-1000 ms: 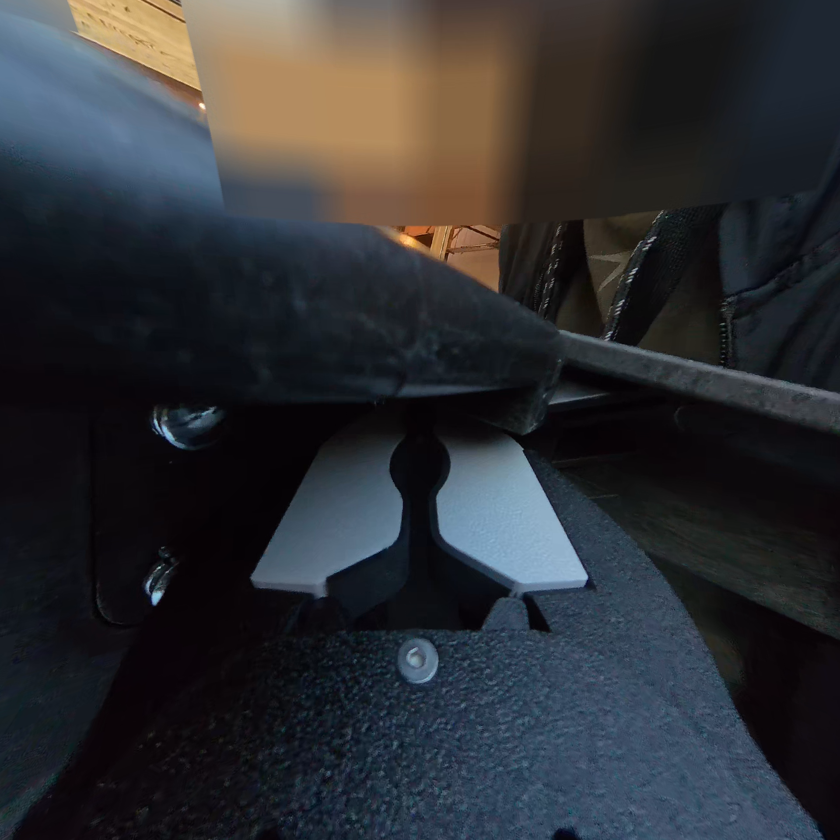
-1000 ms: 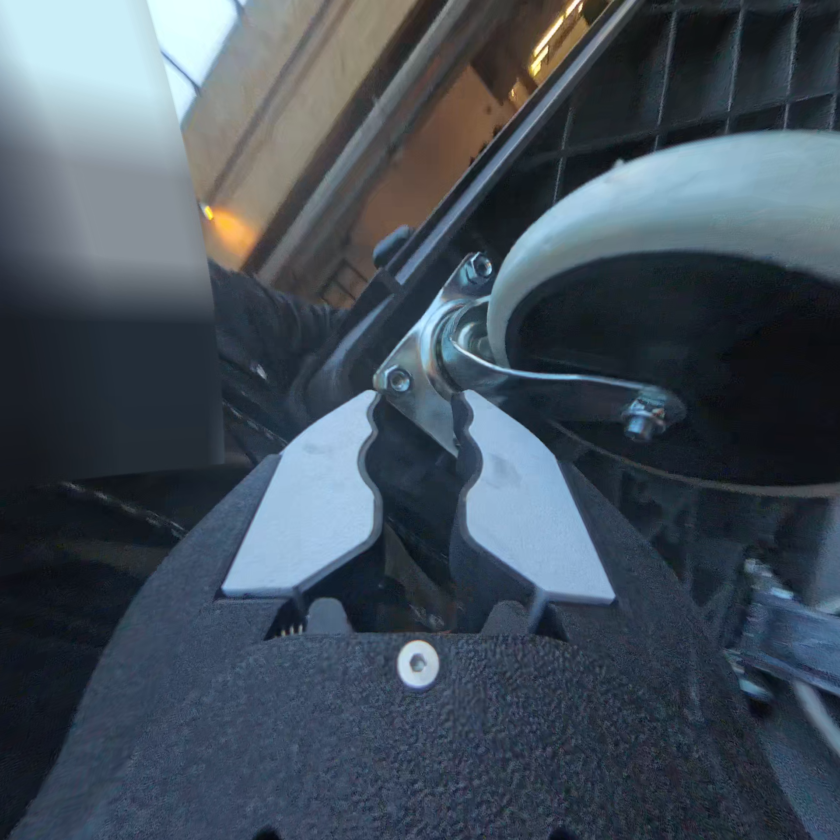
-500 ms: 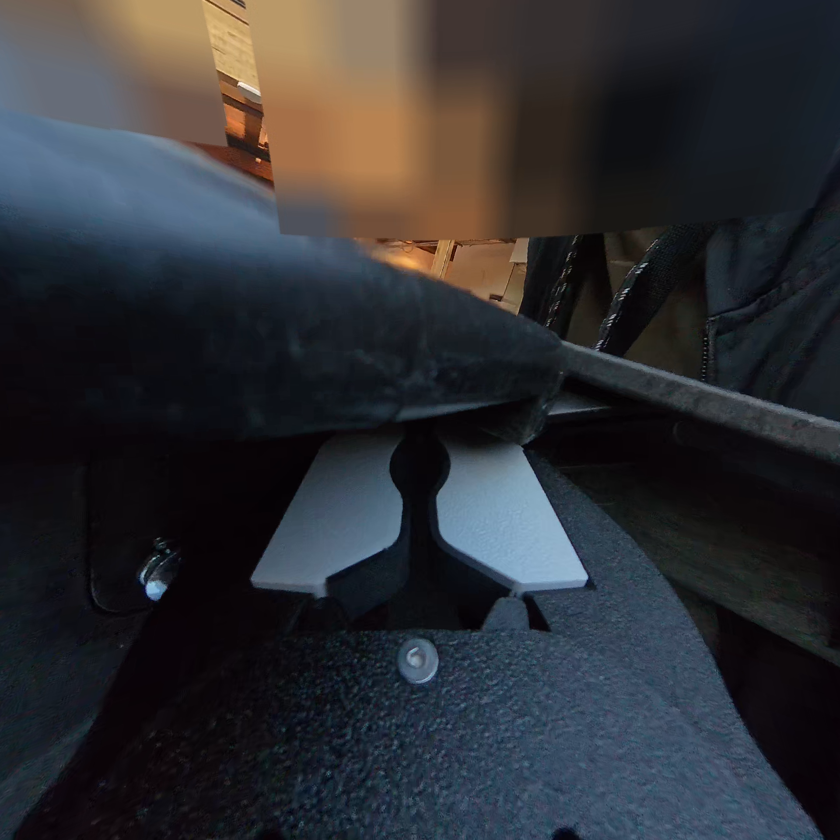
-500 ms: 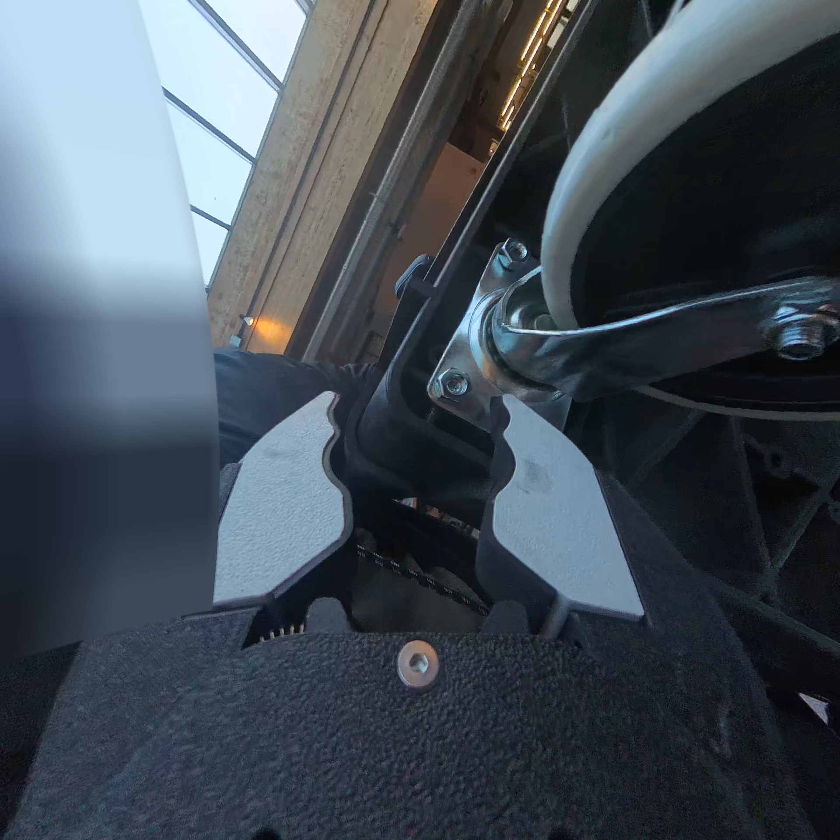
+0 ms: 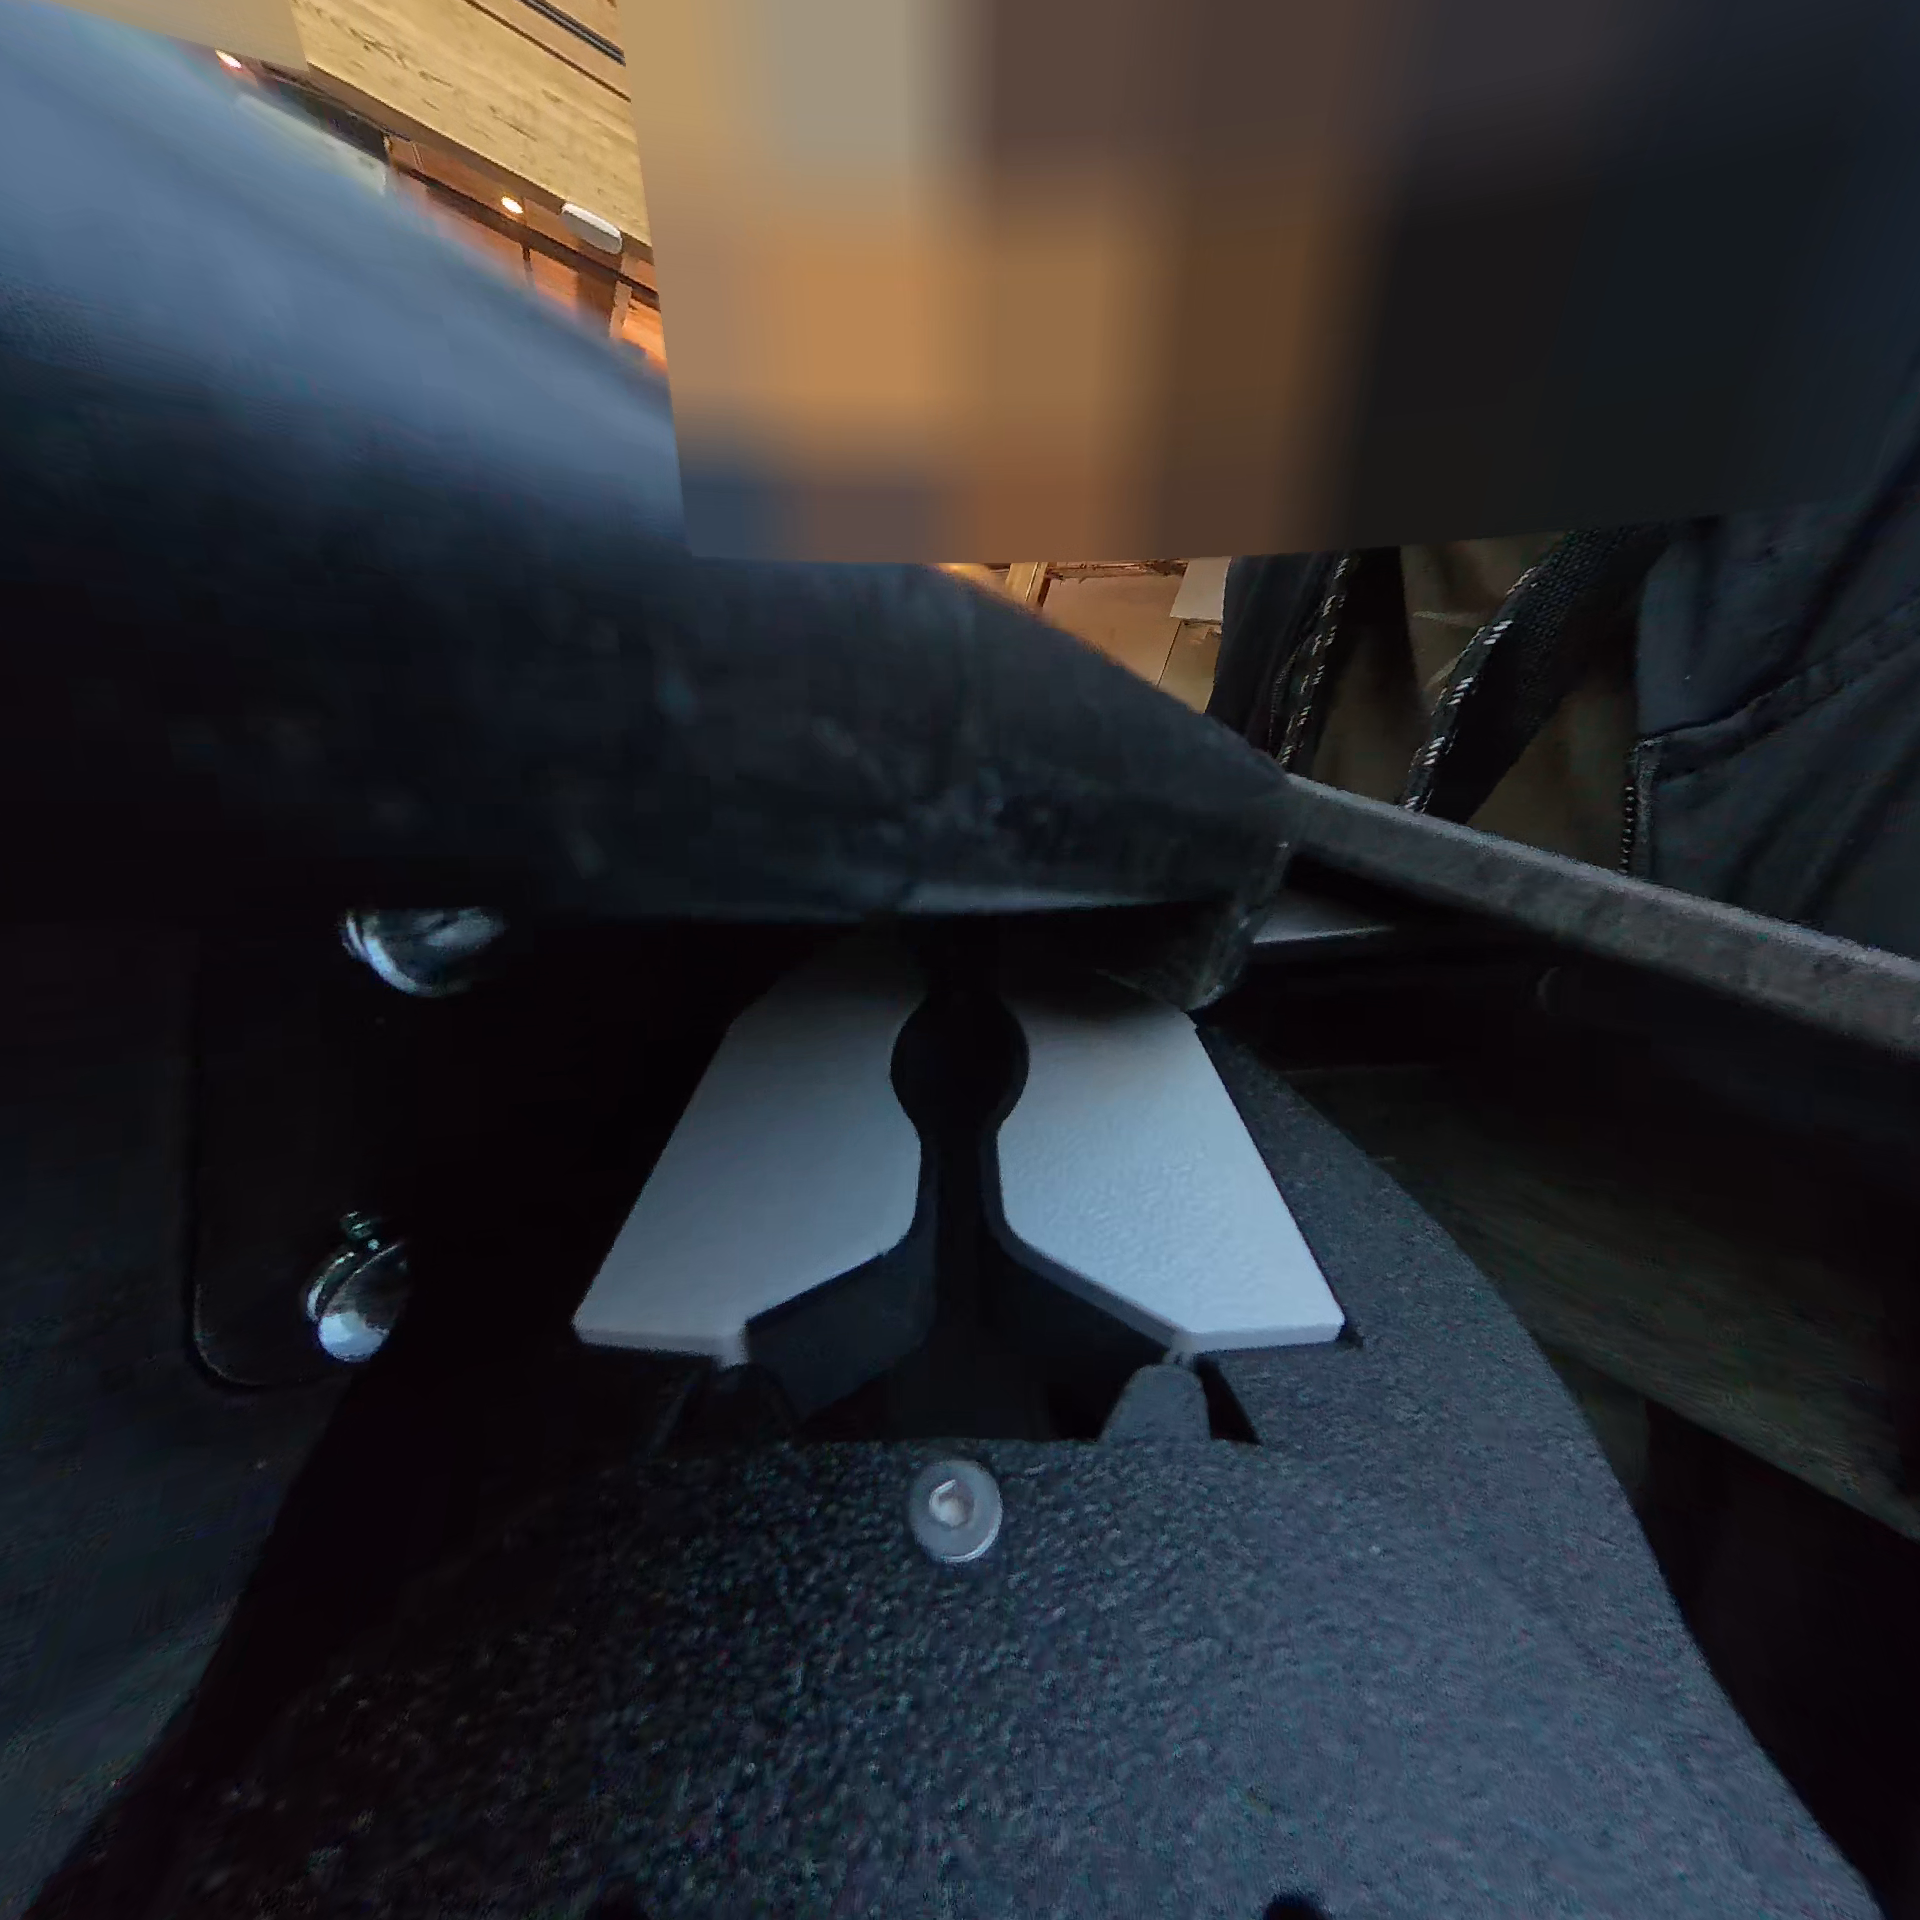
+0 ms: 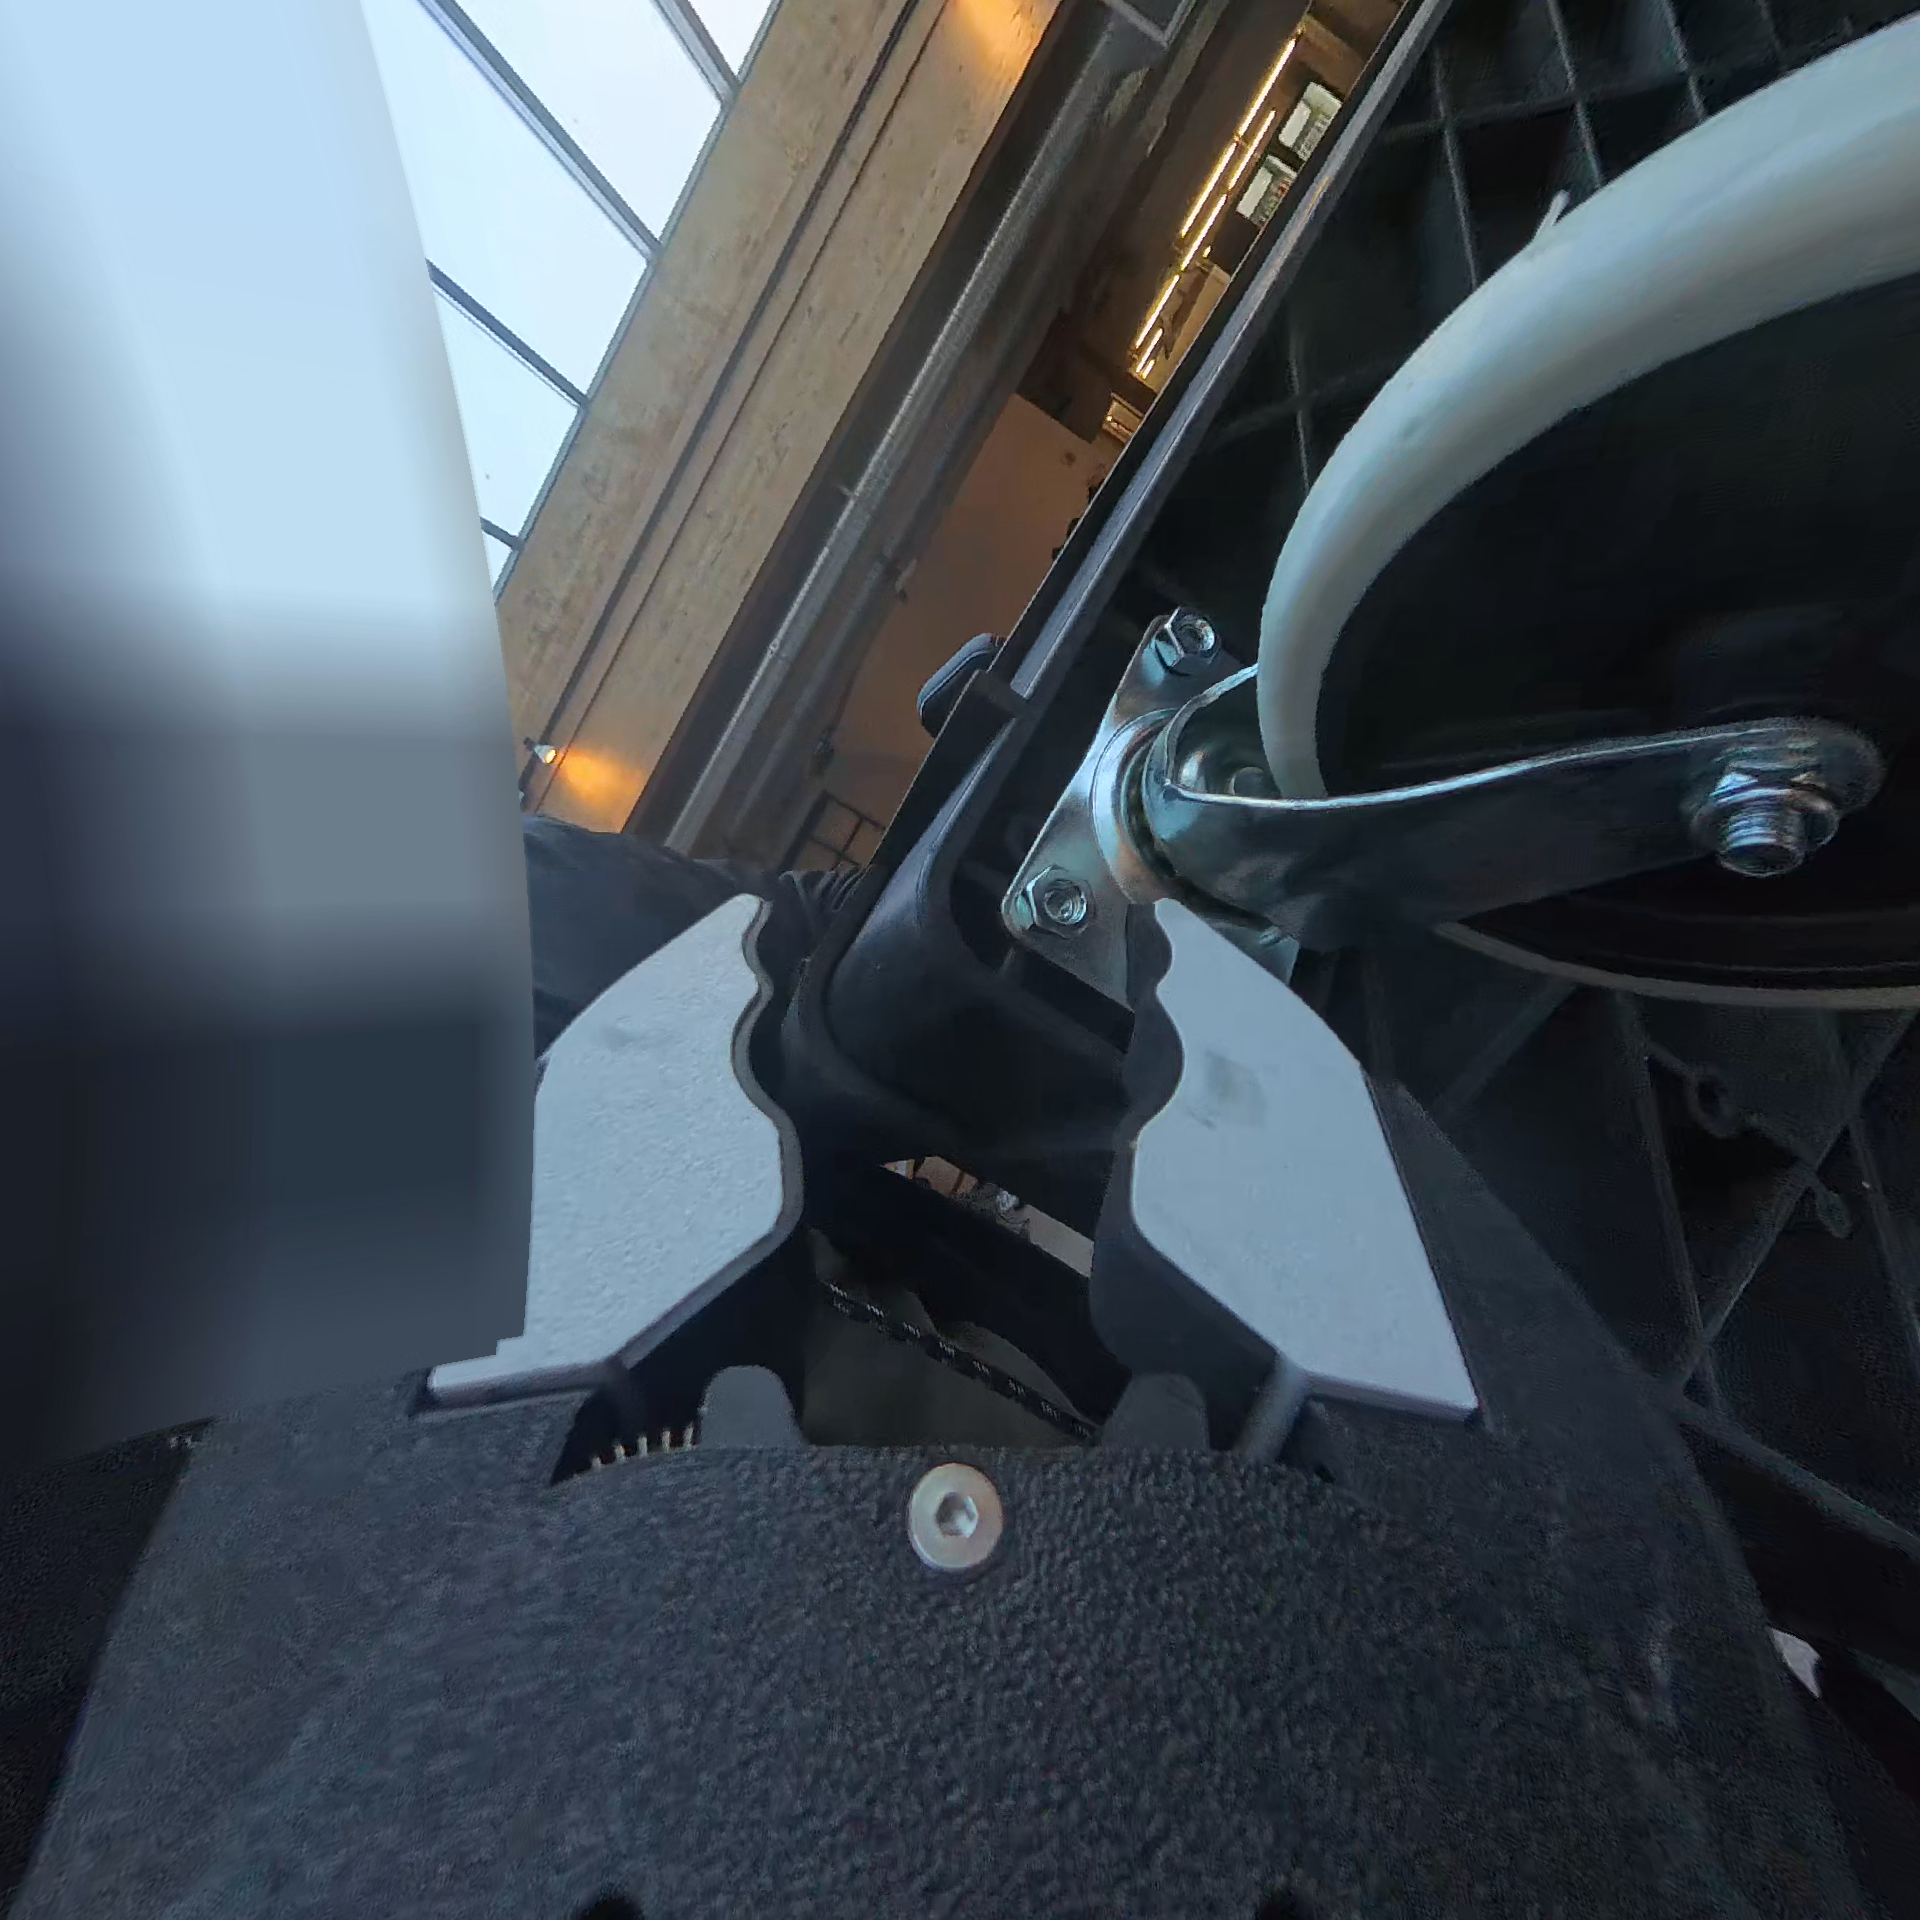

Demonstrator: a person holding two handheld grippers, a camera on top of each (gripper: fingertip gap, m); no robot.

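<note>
In the left wrist view my left gripper [image 5: 961,987] has its fingers nearly together. Its tips are tucked under the edge of a black plastic cart platform [image 5: 520,675], so the contact is hidden. In the right wrist view my right gripper [image 6: 956,925] is open. The platform's rounded black corner [image 6: 935,1039] fills the gap between its fingers. A caster with a white tyre [image 6: 1558,281] and a shiny metal fork [image 6: 1403,831] is bolted by a plate [image 6: 1081,883] just right of that corner.
Two shiny bolts [image 5: 421,940] sit on the dark underside left of my left fingers. A black rail [image 5: 1662,935] runs to the right in front of a person's dark jacket [image 5: 1766,727]. A ribbed black underside [image 6: 1507,125] and a wooden wall [image 6: 727,364] lie beyond the caster. Tip to tip, the grippers are about 6 cm apart.
My right gripper opened wide and moved from the caster's mounting plate onto the platform's corner, which now sits deeper between its fingers. My left gripper stayed closed under the edge.
</note>
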